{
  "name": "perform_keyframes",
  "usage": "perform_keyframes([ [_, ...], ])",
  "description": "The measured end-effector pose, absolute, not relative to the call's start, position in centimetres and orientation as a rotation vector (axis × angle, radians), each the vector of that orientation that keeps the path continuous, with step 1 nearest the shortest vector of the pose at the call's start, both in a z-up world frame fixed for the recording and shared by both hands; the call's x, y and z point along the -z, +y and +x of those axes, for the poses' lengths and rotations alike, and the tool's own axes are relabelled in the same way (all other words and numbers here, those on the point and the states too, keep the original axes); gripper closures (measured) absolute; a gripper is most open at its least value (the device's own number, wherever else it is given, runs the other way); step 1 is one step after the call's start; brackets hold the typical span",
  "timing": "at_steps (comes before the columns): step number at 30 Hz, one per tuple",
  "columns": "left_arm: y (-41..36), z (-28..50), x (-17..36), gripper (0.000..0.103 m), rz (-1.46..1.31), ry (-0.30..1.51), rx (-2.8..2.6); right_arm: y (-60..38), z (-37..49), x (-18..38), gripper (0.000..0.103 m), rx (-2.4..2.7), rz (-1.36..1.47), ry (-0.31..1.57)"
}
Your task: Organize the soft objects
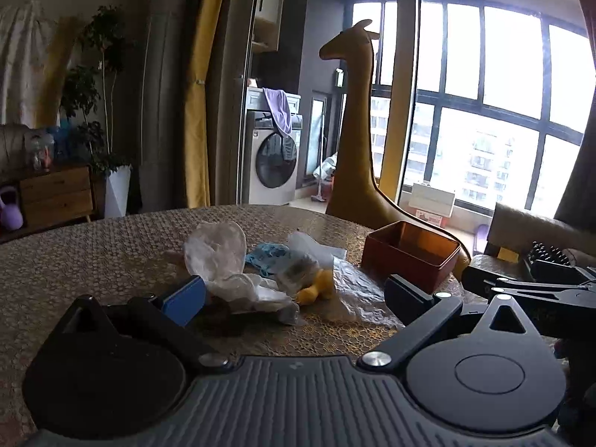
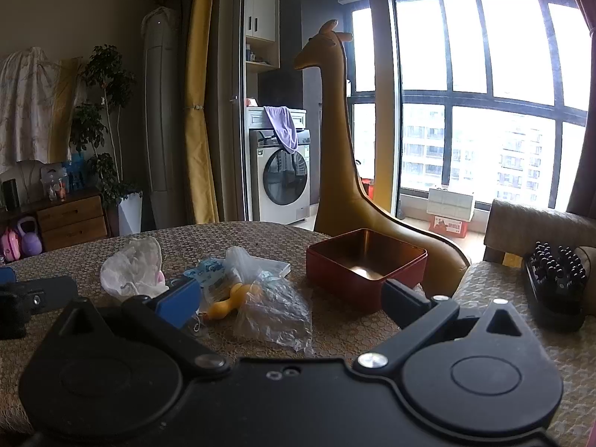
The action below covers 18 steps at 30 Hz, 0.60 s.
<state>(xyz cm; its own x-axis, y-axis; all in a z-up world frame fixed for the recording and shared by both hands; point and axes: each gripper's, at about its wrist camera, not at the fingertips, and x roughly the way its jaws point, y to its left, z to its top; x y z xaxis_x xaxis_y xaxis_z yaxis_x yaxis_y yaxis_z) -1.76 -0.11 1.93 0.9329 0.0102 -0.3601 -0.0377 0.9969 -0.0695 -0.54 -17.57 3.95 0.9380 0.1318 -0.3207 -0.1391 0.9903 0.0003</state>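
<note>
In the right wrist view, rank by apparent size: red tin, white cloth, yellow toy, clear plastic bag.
1. red tin
2. clear plastic bag and white cloth look alike; the bag lies nearer the camera, so unranked
3. yellow toy, smallest, partly covered by the bag

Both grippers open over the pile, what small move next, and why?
Probably ease the open left gripper forward and close on the crumpled white cloth: it lies nearest its blue left finger pad, and the red rectangular tin sits empty.

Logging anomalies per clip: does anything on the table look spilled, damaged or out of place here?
Nothing spilled or damaged. The soft items, including a white cloth piece, a clear plastic bag and a yellow toy, lie in a loose heap beside the empty red tin.
</note>
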Motion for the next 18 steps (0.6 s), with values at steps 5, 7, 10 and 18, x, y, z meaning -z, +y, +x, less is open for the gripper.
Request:
perform_keyframes([
  [5,-0.17,-1.56,-1.58,0.0,-0.089,0.394,-0.02,-17.65,-0.58,-3.81,0.0,-0.139,-0.022,0.329],
  [7,-0.24,-1.71,-1.58,0.0,-0.078,0.39,-0.036,-17.67,-0.58,-3.81,0.0,-0.138,-0.021,0.329],
  [10,-0.3,-2.11,-1.76,0.0,-0.071,0.368,-0.041,-17.69,-0.56,-3.76,0.0,-0.135,-0.019,0.329],
  [18,0.14,-2.05,-1.67,0.0,-0.125,0.407,0.052,-17.72,-0.49,-3.73,0.0,-0.131,-0.013,0.331],
])
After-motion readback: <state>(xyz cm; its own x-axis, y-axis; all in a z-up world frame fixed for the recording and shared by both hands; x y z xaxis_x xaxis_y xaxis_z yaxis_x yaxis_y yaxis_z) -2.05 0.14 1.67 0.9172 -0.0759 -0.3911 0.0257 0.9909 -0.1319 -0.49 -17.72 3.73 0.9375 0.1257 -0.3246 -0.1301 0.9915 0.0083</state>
